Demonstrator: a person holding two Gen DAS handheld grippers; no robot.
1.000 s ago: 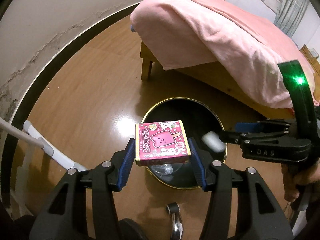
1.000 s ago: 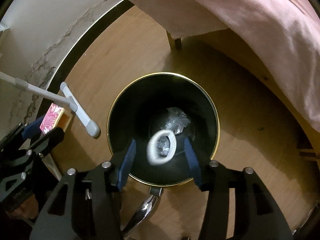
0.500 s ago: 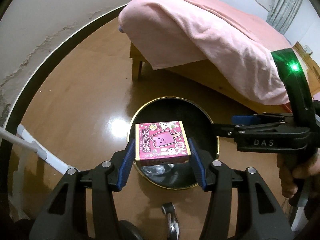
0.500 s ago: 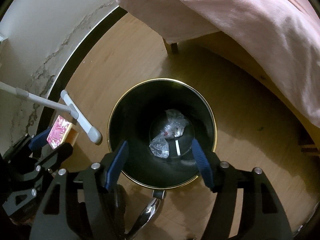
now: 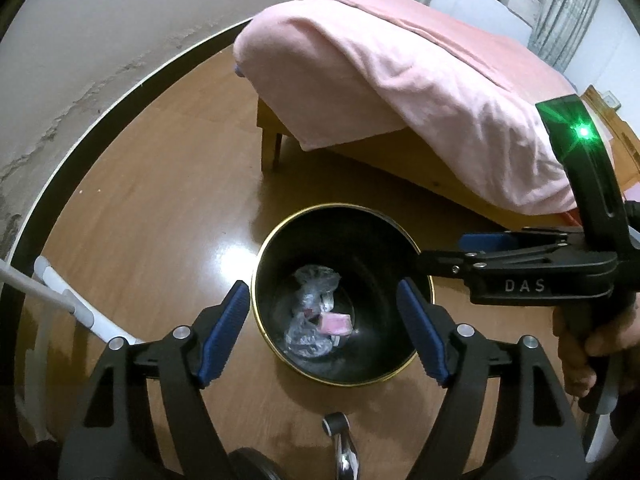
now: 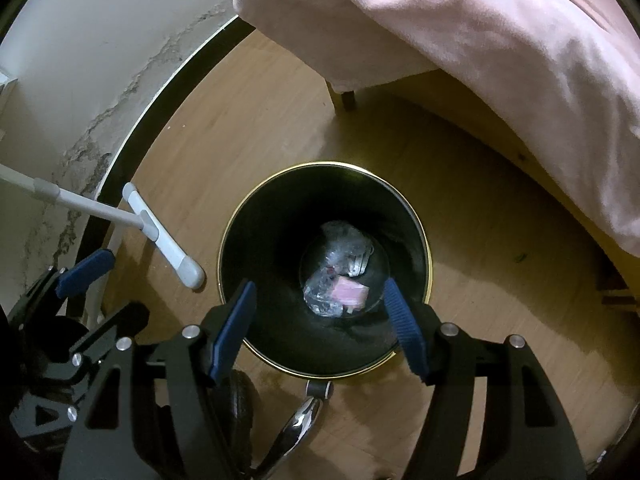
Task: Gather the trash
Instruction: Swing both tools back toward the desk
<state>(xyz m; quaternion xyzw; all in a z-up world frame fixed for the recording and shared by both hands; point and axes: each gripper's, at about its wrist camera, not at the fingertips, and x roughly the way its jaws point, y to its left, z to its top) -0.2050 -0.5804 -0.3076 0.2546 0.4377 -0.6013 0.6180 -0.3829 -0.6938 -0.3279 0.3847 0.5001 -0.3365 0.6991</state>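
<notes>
A round black bin with a gold rim (image 5: 412,248) (image 6: 422,236) stands on the wooden floor. Inside it lie crumpled clear plastic (image 5: 314,284) (image 6: 342,246) and a pink box (image 5: 335,323) (image 6: 351,293). My left gripper (image 5: 324,330) hovers over the bin, its jaws opening, nothing between them. My right gripper (image 6: 320,320) also hangs above the bin, open and empty; in the left wrist view it reaches in from the right with its fingers (image 5: 488,242) at the bin's rim. In the right wrist view a finger (image 6: 86,272) of the left gripper shows at the left.
A bed with a pink cover (image 5: 420,80) (image 6: 480,40) stands behind the bin on wooden legs (image 5: 272,148). A white mop head (image 6: 160,236) (image 5: 76,308) lies by the wall at the left. A chrome chair base leg (image 5: 344,448) (image 6: 300,424) is near the bottom.
The pink box left the left gripper's jaws and now lies in the bin; those jaws spread apart. The right gripper let go of a white ring earlier, and it fell into the bin.
</notes>
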